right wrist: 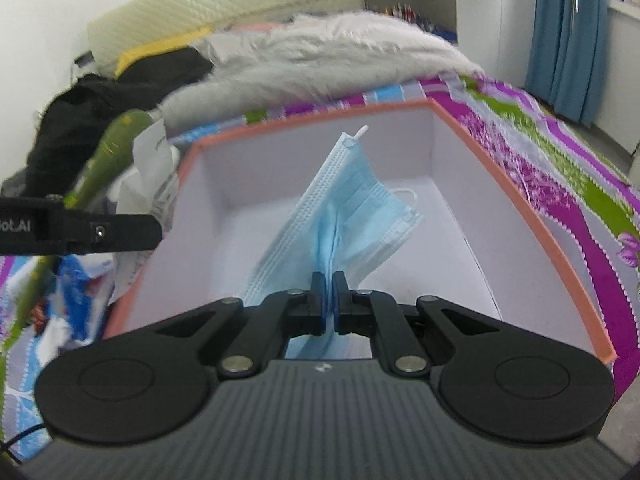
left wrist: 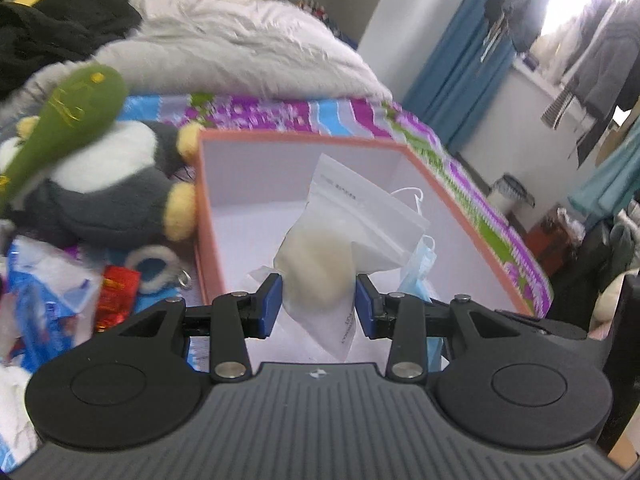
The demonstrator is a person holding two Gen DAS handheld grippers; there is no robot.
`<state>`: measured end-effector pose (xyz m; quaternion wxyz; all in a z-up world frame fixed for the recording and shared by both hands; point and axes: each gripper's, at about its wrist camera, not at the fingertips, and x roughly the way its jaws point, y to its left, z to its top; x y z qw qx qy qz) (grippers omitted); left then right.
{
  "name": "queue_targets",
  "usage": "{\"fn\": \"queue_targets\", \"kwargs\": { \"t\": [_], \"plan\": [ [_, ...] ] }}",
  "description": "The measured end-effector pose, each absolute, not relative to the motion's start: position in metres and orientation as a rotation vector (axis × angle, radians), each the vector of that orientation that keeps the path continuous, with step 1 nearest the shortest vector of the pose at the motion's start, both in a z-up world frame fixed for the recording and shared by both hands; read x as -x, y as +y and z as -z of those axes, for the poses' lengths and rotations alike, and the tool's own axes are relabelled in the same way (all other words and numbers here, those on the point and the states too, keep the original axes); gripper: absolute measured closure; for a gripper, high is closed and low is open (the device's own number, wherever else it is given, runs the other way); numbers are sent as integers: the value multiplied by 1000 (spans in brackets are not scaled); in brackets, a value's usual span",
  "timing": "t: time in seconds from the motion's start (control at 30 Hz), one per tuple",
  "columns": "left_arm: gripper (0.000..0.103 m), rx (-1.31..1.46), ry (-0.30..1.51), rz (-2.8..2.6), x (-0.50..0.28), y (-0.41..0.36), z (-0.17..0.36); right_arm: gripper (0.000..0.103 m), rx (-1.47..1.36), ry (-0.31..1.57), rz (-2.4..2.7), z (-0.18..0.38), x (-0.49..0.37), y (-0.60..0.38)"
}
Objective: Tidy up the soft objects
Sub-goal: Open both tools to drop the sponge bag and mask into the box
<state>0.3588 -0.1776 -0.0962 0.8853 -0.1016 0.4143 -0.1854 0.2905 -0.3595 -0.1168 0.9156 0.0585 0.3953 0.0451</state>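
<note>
An orange-rimmed box [left wrist: 304,137] with a white inside lies open on the patterned bedspread. My left gripper [left wrist: 320,306] hangs over the box's near side, shut on a clear zip bag [left wrist: 352,220] with a cream soft lump inside it. My right gripper [right wrist: 328,300] is shut on a folded blue face mask [right wrist: 352,204], held above the floor of the same box [right wrist: 500,160]. The left wrist view shows that mask [left wrist: 420,268] just right of the bag.
Left of the box lie a green plush [left wrist: 76,112], a grey and white penguin toy [left wrist: 108,184], a furry keyring [left wrist: 154,264], a red packet [left wrist: 118,296] and a blue-white pack [left wrist: 44,292]. A white fluffy blanket [left wrist: 240,52] and black clothes [left wrist: 52,32] lie behind.
</note>
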Motion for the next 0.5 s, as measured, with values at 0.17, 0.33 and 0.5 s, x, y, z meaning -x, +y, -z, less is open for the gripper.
{"fn": "queue_targets", "kwargs": {
  "t": [0.17, 0.33, 0.5],
  "plan": [
    [59, 183, 908, 406, -373, -196, 117, 94, -129, 862, -92, 135, -303, -368],
    [51, 180, 929, 392, -371, -198, 126, 79, -159, 912, -106, 142, -307, -372],
    [47, 170, 903, 391, -356, -194, 112, 43, -180, 885, -110, 130, -293, -372]
  ]
}}
